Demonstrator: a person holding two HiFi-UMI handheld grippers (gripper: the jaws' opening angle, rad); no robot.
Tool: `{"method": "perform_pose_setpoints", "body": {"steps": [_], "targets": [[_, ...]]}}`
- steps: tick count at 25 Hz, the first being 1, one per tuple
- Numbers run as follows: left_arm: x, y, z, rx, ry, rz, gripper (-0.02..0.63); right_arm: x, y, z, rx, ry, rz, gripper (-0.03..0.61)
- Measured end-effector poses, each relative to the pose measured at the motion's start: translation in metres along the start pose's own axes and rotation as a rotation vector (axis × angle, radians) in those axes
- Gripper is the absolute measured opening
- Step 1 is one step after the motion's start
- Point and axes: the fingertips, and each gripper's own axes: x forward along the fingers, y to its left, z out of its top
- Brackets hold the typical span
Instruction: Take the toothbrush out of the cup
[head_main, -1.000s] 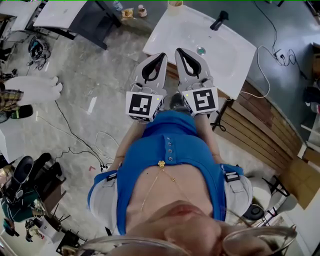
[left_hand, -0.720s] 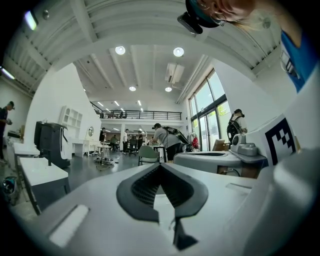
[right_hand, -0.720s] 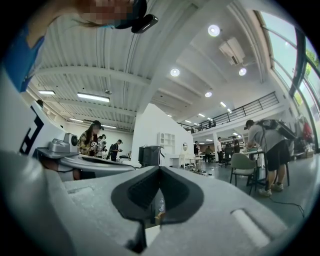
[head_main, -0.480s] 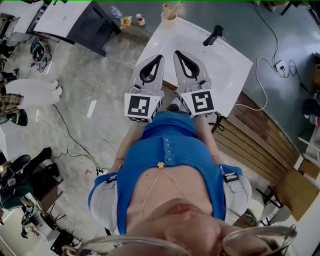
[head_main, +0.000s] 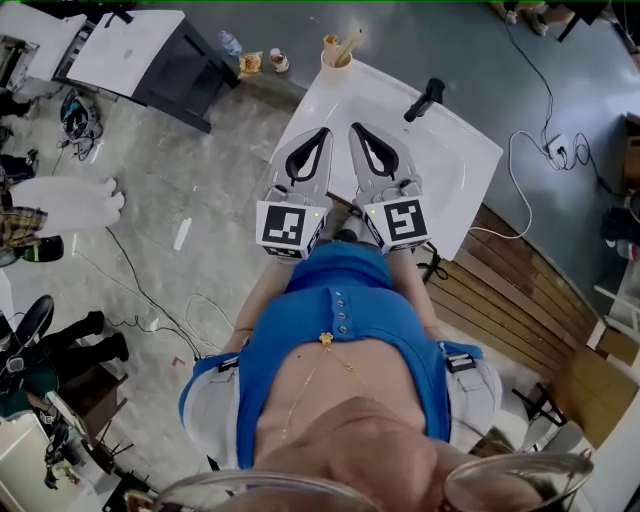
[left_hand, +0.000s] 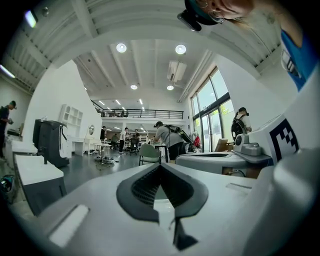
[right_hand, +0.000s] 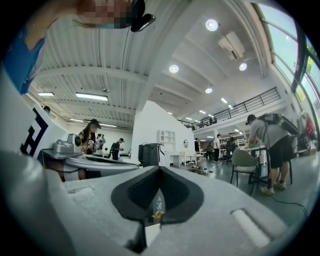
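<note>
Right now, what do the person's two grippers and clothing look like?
The left gripper and right gripper are matching pale grey moulded shells with a dark ribbed lining inside the jaws. Each carries a white cube printed with black square markers. The person wears a blue buttoned top.

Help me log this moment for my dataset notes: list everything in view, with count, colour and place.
washbasin: one, white, ahead of the grippers
tap: one, black, at the basin's far edge
cup: one, pale, basin's far left corner
toothbrush: one, light, standing in the cup
table: one, white, upper left
wooden slats: brown, floor at right
person's top: blue, bottom centre
left gripper: grey, shut, empty
right gripper: grey, shut, empty
</note>
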Motion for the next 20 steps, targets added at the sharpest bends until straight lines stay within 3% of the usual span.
{"method": "perform_pose_setpoints", "body": {"steps": [11,20], "targets": [[0.051,0.053,0.005,-0.012,0.004,-0.208,0.002,0.065,-0.016,0.002,-0.027,0.013,-0.193,0.001],[0.078,0.106,-0.005,-0.008,0.027,-0.329,0.002,0.121,-0.019,-0.012,-0.036,0.046,-0.323,0.002]]}}
